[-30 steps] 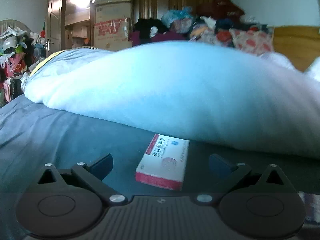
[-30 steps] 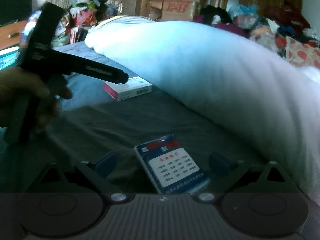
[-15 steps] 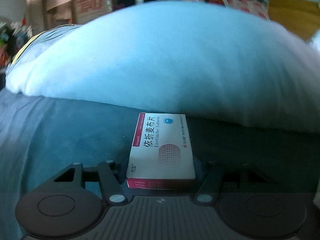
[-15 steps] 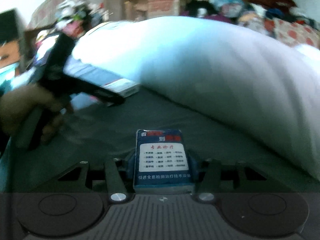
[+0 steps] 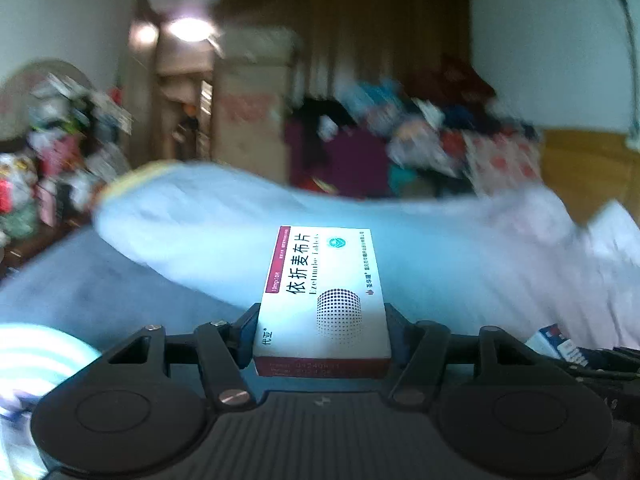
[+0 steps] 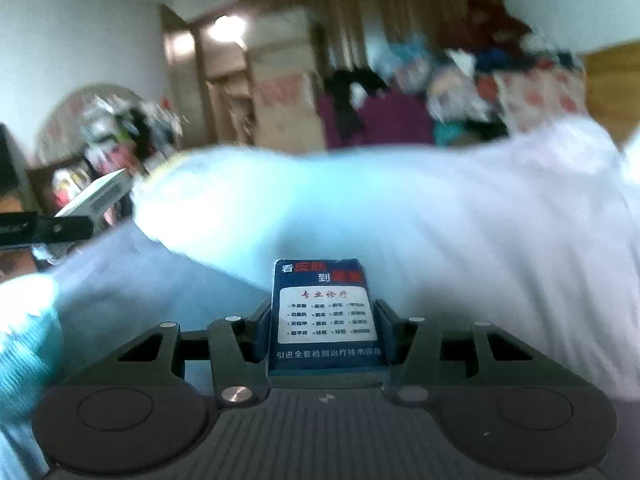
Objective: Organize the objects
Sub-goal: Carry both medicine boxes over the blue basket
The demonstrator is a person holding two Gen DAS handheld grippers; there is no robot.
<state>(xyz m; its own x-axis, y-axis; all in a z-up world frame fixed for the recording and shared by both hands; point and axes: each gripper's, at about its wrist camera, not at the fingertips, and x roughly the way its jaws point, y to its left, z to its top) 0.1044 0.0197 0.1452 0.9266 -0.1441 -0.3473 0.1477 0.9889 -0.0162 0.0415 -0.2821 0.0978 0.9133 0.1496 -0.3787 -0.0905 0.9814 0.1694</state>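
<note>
Medicine box (image 5: pixel 325 300), white with a red stripe and Chinese print, is gripped between the two fingers of the left gripper (image 5: pixel 322 334), the jaws being pressed against its long sides. It is seen at the centre of the left wrist view, lifted clear of the blue bedsheet (image 5: pixel 92 280), with its far end directed toward 12 o'clock. The same box is visible at 9 o'clock in the right wrist view (image 6: pixel 96 194), carried at the tip of the left gripper (image 6: pixel 80 224).

A dark blue packet (image 6: pixel 326 316), bearing a white label and red characters, is pinched by the right gripper (image 6: pixel 322 334), whose jaws are closed on its two sides. It is also raised above the sheet. In the left wrist view its corner (image 5: pixel 554 342) can be made out at 4 o'clock.

A large pale quilt (image 6: pixel 400 220) is spread across the bed beyond both boxes. Stacked cardboard cartons (image 5: pixel 252 120) and a pile of clothes (image 5: pixel 420 132) are seen toward 12 o'clock, heavily blurred.
</note>
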